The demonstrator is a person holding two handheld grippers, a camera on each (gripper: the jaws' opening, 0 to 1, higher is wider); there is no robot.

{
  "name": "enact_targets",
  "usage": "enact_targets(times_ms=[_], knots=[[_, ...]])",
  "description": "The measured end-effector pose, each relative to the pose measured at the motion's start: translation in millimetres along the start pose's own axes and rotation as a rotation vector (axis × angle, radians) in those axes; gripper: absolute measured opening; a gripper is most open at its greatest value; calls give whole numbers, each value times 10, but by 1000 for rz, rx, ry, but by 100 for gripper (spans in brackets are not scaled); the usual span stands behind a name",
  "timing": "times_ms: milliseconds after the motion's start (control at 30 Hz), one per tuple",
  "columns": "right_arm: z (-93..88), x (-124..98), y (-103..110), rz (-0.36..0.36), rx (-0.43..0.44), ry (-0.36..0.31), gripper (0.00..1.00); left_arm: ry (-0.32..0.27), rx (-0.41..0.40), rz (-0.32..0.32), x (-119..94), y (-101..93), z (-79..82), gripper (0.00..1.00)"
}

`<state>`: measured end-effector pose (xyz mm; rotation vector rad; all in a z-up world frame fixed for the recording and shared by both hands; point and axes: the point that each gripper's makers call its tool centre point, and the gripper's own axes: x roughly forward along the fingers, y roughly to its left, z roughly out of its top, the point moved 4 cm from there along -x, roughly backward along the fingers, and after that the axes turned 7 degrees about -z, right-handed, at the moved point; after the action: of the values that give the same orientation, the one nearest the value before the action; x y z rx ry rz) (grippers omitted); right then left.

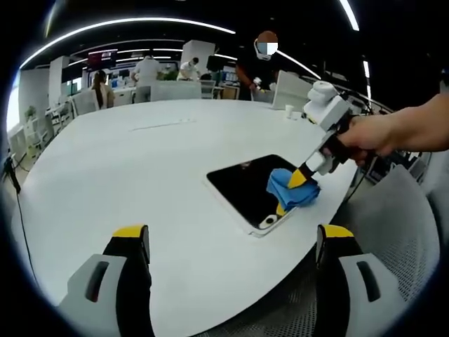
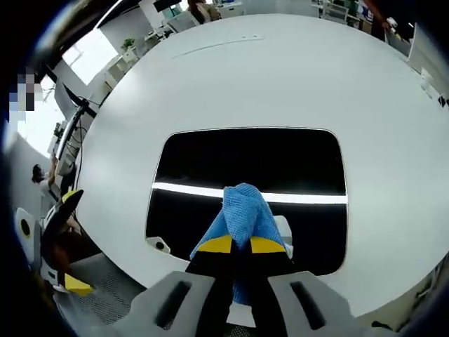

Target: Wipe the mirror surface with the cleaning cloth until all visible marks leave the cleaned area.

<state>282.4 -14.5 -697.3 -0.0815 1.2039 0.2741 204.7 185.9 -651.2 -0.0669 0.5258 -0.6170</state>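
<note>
While the right tool pinches the blue cloth onto the mirror near the bench edge, ready to wipe, the left tool waits wide apart beside the mirror, out of the way.

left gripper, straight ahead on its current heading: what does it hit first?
Probably the white table. The left gripper hangs open, apart from the mirror, which lies right of its line, where the right gripper presses the blue cloth. Depth unclear.
</note>
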Motion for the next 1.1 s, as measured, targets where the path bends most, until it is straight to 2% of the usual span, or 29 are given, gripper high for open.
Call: enact_targets(times_ms=[467, 600, 667, 767, 967, 1100], knots=[[34, 62, 472, 35, -78, -2, 1, 21, 11, -27, 6, -55, -16, 99], [40, 79, 613, 55, -104, -9, 1, 20, 12, -9, -6, -32, -12, 99], [51, 100, 665, 62, -116, -11, 1, 16, 34, 7, -18, -28, 7, 99], [54, 98, 732, 70, -132, -12, 1, 22, 15, -9, -18, -36, -15, 99], [71, 125, 835, 80, -155, -13, 1, 4, 27, 17, -76, 40, -11, 99], [80, 142, 876, 76, -162, -16, 1, 2, 18, 13, -69, 13, -22, 99]])
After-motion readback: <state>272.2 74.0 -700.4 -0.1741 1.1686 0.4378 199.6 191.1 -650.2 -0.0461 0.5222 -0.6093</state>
